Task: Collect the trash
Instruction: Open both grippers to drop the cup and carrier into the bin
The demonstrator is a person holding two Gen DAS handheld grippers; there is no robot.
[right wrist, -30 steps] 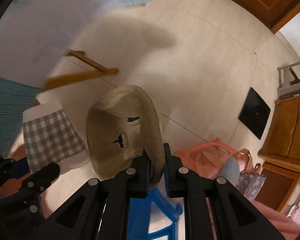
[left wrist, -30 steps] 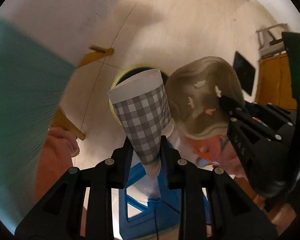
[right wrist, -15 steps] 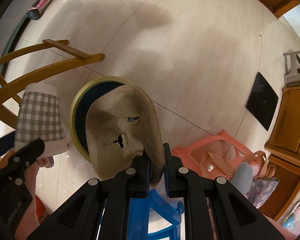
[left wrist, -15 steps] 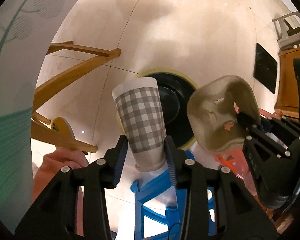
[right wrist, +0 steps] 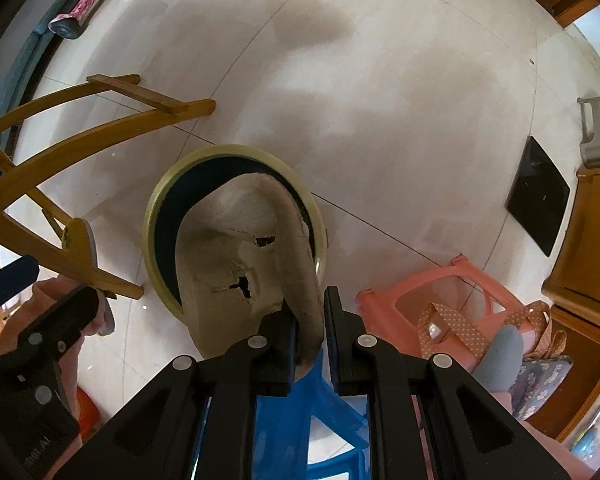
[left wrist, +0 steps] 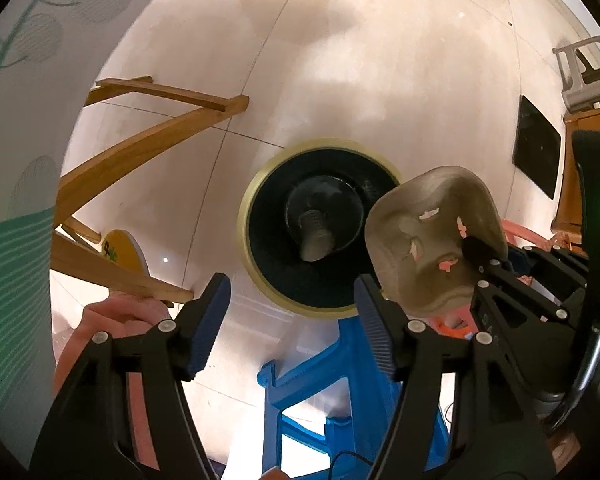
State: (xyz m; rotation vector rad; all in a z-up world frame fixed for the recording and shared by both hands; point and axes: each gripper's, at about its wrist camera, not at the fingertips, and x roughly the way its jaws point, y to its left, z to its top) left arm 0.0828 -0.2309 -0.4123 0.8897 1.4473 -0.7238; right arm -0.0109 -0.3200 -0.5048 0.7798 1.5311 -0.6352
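Pale tiled floor (left wrist: pixel 380 60) fills both views, no table in sight; wooden rocker frame (left wrist: pixel 140 140) to one side, blue stool (left wrist: pixel 340 392) under the rigs, pink stool (right wrist: pixel 440 300) w/ a spotted bag (right wrist: pixel 480 332) on it. Yellow-rimmed trash bin (left wrist: pixel 320 224), black liner, sits on the floor directly below me.

Left gripper (left wrist: pixel 292 312) points straight down over the bin, jaws opening w/ nothing between them; a cup (left wrist: pixel 314 236) lies inside the bin. Right gripper (right wrist: pixel 310 328) is clamped tight on the edge of the torn pulp tray (right wrist: pixel 244 264), which hangs half over the bin rim.

Risks, I reckon: tray is wide vs the bin mouth and off-centre, so letting go now could tip it onto the rim or floor. Torn paper might also snag on a pad.
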